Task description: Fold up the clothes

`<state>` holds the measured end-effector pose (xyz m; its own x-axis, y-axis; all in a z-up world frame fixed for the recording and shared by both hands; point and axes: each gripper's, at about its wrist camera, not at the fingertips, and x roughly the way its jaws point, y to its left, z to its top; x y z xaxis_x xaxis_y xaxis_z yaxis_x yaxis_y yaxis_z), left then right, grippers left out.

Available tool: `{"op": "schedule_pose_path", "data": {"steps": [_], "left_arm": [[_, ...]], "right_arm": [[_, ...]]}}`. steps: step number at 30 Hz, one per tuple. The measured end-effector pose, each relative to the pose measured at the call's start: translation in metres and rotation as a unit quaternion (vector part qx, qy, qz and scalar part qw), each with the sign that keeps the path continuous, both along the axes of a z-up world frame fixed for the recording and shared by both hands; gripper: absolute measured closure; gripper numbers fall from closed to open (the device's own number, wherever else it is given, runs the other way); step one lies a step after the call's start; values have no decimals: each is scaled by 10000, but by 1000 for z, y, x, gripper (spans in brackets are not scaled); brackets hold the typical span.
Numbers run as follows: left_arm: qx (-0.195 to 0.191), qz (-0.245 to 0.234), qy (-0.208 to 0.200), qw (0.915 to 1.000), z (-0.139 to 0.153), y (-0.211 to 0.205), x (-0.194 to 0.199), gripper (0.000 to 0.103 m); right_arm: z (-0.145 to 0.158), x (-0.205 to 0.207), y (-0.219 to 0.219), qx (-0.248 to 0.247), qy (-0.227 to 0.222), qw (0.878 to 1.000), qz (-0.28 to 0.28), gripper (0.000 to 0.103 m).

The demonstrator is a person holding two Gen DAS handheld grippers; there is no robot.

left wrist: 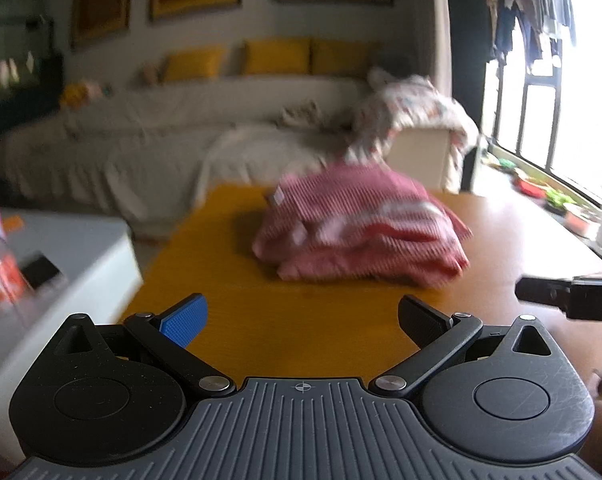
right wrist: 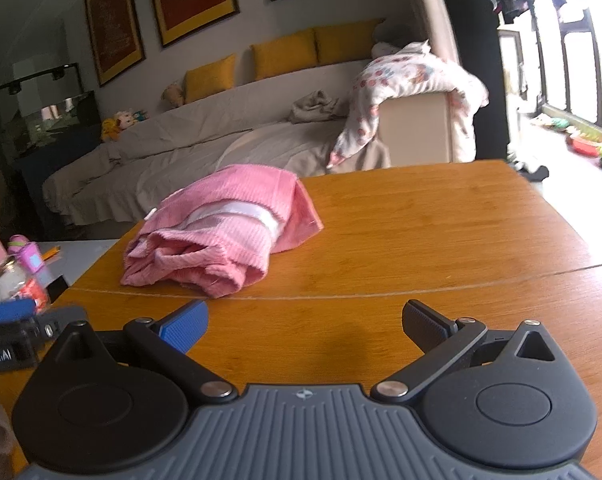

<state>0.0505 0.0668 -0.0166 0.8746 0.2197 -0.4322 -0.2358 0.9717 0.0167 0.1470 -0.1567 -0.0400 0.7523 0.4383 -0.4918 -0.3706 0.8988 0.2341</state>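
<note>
The pink ribbed garment [right wrist: 221, 236], bundled on the wooden table [right wrist: 441, 240], is judged soft and light; a loose hem edge is best pinched. Both the left gripper [left wrist: 301, 320] and right gripper [right wrist: 305, 322] are held with fingers apart, empty.

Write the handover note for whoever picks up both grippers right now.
Left gripper: open, empty, above the near edge of the wooden table.
Right gripper: open, empty, also above the near edge.
Pink garment: lying in a loose, rumpled bundle on the table ahead of both grippers, toward the left side in the right wrist view; neither gripper touches it. A white band runs across its top.
Done: nothing visible; the bundle is not neatly folded.
Left: grasp the garment, spread it flat, then fold it. The left wrist view is motion-blurred, so rely on the right wrist view for its edges.
</note>
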Motion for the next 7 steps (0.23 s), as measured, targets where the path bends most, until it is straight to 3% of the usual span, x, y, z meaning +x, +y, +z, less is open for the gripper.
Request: {"op": "schedule_pose_path", "data": {"steps": [3,7], "left_arm": [[-298,-244,-144,9992,7,11,-6,0],[-617,-156,-439,9970,15,33,-11,0]], "right_arm": [[2,-3,0,-17,88,10000,-27,0],[18,-19,8,18,151,9997,192,0]]}}
